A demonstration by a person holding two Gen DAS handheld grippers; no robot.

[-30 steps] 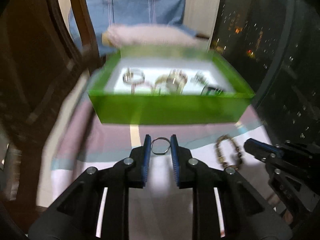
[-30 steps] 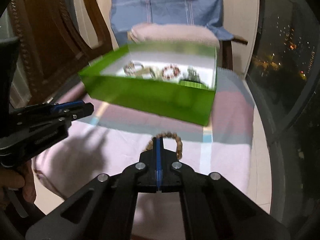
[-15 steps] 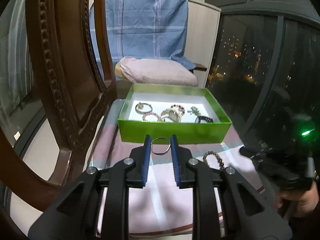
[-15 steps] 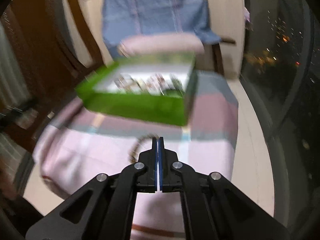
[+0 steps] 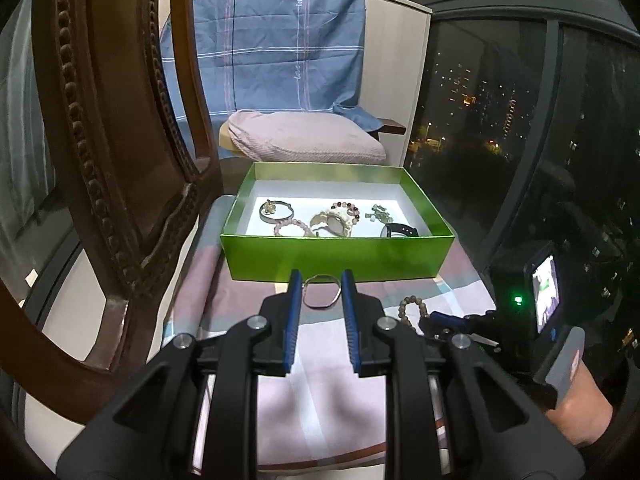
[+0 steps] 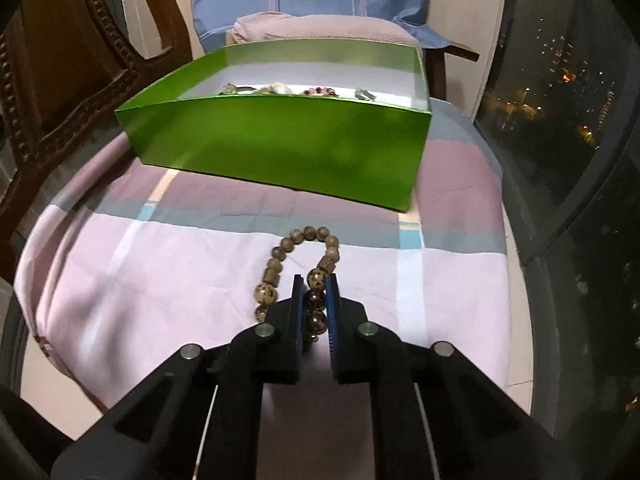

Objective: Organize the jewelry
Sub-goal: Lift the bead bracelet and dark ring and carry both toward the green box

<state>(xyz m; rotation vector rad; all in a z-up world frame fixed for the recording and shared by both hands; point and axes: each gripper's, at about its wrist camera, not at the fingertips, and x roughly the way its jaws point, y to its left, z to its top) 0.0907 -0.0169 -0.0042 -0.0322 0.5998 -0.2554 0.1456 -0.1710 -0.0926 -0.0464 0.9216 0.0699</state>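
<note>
Evidently both pieces go into the green box (image 5: 336, 258) at twelve o'clock: lift each clear of the near wall before letting go, so nothing snags. On the left, the left gripper (image 5: 321, 292) clamps a thin metal bangle (image 5: 320, 293) across its width, level between the pads. On the right, the right gripper (image 6: 314, 300) pinches the wooden bead bracelet (image 6: 304, 260), whose loop trails forward onto the checked cloth (image 6: 160, 272).

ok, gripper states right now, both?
Left gripper: closed on the thin bangle.
Right gripper: closed on the bead bracelet.
</note>
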